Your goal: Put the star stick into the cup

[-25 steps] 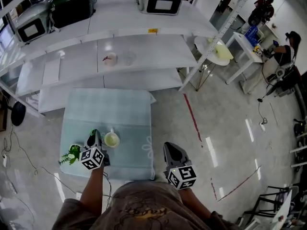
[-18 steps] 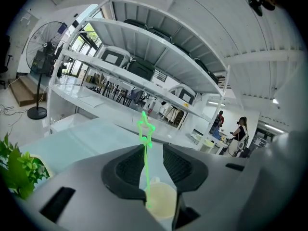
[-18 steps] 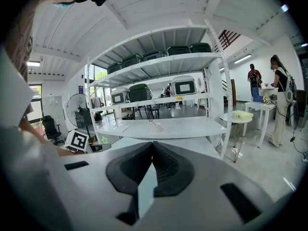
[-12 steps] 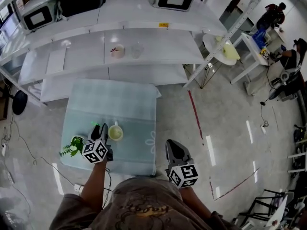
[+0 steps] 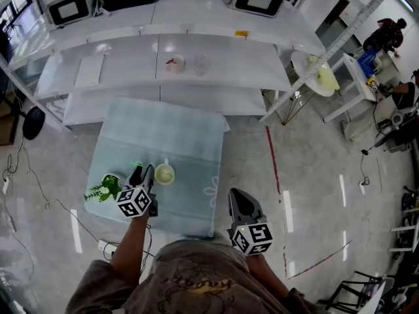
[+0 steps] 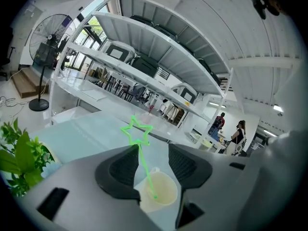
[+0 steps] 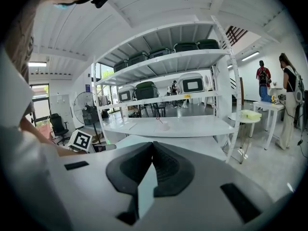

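Head view: pale blue-green cloth-covered worktop (image 5: 180, 136). On it, cream plastic cup (image 6: 161, 192) holding the leaning thin green star-topped stick (image 6: 138, 132). We judge the stick light, whippy, best pinched mid-shaft. Left hand-held gripper (image 6: 153, 152): jaws just opened, spread either side of the stick. Right hand-held gripper (image 7: 153, 147): pressed together, empty.

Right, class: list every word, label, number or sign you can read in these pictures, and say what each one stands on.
Nothing reads clearly.
Shirt: cursive print, too blurred to read.
Yellow label on the edge of a shelf: too small to read.
Left cube and right cube: square black-and-white markers, no letters or numbers.
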The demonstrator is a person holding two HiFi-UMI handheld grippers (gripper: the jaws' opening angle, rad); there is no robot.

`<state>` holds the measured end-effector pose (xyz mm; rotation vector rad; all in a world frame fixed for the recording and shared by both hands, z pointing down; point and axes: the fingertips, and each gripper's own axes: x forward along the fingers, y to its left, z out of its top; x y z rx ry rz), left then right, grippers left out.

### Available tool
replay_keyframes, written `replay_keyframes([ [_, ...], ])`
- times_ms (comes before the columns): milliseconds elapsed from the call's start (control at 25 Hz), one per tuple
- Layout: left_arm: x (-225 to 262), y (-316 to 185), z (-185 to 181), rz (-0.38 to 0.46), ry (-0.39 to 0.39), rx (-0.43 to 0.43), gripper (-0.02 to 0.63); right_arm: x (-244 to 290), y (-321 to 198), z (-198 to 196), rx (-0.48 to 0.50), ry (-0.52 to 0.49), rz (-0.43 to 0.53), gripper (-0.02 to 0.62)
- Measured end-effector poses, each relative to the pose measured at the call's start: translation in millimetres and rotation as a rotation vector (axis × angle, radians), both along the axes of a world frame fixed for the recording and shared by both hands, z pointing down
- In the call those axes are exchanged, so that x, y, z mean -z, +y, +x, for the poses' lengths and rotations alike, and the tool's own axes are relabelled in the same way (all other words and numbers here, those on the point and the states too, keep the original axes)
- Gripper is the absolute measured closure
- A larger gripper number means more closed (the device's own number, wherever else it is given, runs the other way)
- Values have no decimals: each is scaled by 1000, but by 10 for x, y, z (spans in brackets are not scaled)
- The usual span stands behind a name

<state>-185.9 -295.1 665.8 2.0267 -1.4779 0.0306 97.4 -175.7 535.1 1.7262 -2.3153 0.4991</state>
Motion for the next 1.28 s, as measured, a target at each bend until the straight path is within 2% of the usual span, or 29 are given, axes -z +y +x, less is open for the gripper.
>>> replay_keyframes([
  [720, -94, 406, -224, -47, 10, 83, 410, -28, -106, -269, 144, -22, 4, 595],
  [920, 93, 546, -223, -14, 11, 91, 410, -67, -148, -361, 192, -34, 6, 595],
  [1280, 754, 831, -254, 81, 4, 88, 410, -7, -252, -710, 308, -61, 37, 595],
])
